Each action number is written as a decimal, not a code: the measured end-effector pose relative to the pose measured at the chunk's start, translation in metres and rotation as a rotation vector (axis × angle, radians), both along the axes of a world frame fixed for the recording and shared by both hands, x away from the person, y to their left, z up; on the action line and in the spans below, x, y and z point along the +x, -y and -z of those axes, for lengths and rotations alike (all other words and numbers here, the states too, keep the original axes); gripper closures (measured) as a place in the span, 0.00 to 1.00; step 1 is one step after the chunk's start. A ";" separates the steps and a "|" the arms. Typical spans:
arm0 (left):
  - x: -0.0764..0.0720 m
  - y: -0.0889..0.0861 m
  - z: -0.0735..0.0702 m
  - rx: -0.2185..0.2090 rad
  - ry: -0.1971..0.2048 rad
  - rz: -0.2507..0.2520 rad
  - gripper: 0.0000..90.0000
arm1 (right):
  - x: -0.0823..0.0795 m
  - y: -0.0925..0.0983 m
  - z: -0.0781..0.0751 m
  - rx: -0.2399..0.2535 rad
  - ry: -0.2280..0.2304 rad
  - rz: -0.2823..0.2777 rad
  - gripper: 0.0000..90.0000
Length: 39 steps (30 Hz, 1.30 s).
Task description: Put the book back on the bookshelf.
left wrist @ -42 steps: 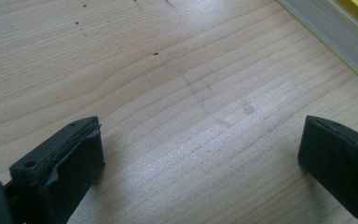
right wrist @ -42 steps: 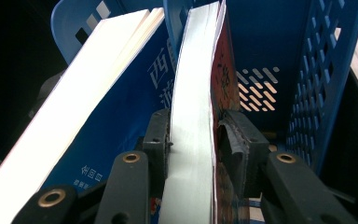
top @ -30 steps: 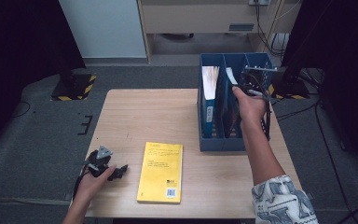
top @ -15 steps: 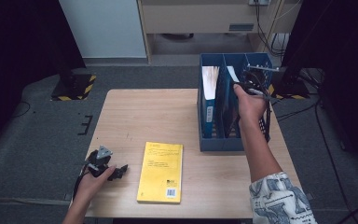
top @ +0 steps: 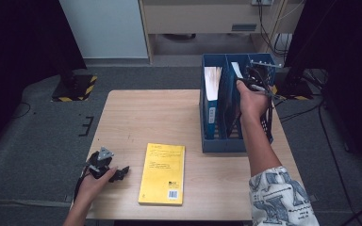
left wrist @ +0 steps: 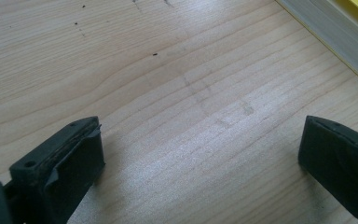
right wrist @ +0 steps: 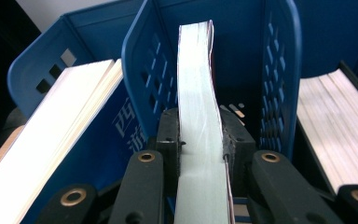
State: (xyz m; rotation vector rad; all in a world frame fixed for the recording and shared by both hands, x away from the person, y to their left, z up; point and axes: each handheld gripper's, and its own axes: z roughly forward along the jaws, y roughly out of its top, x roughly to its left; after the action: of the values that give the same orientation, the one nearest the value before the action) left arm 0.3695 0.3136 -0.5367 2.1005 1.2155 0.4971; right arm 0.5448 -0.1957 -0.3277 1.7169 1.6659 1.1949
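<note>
A blue three-slot file rack [top: 217, 143] stands at the table's right side. My right gripper [top: 248, 84] reaches over its middle slot and is shut on an upright book [right wrist: 198, 102], the jaws clamping the pale page block from both sides. The same book's top edge [top: 236, 69] shows white above the rack. A yellow book [top: 162, 173] lies flat near the table's front edge. Left of it, my left gripper [top: 118, 173] rests low over the wood, and its jaws [left wrist: 200, 144] stand wide open with nothing between them.
Another book [top: 212, 82] stands in the rack's left slot, seen as [right wrist: 51, 135] in the right gripper view. A third book [right wrist: 340, 126] leans in the right slot. The yellow book's page edge [left wrist: 335, 32] lies just beyond my left jaws. Bare wood [top: 151, 117] spans the table's middle.
</note>
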 end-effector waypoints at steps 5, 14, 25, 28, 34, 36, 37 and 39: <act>0.000 0.000 0.000 0.000 0.000 0.000 0.00 | 0.006 -0.001 0.000 -0.018 0.003 0.012 0.81; 0.000 0.000 0.000 0.003 -0.001 0.003 0.00 | 0.015 0.001 0.004 -0.022 0.001 0.019 0.81; 0.000 0.000 0.000 0.002 -0.001 0.003 0.00 | 0.016 -0.007 0.007 -0.051 0.001 0.004 0.81; 0.000 0.000 0.000 0.003 -0.001 0.003 0.00 | 0.015 -0.008 0.008 -0.053 -0.001 0.003 0.80; 0.000 0.000 0.000 0.003 -0.001 0.003 0.00 | 0.008 -0.005 0.004 0.053 0.005 -0.034 0.72; 0.000 0.000 0.000 0.003 -0.001 0.002 0.00 | 0.006 -0.004 0.003 0.105 0.007 -0.064 0.70; 0.000 0.000 0.000 0.003 -0.001 0.002 0.00 | 0.005 -0.004 0.003 0.110 -0.001 -0.079 0.68; 0.000 0.000 0.000 0.003 -0.001 0.001 0.00 | 0.004 -0.004 0.002 0.122 -0.003 -0.092 0.65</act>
State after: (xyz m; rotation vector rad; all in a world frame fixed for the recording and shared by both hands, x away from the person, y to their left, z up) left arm 0.3697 0.3135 -0.5366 2.1040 1.2146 0.4978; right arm 0.5493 -0.1918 -0.3294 1.7301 1.7222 1.3631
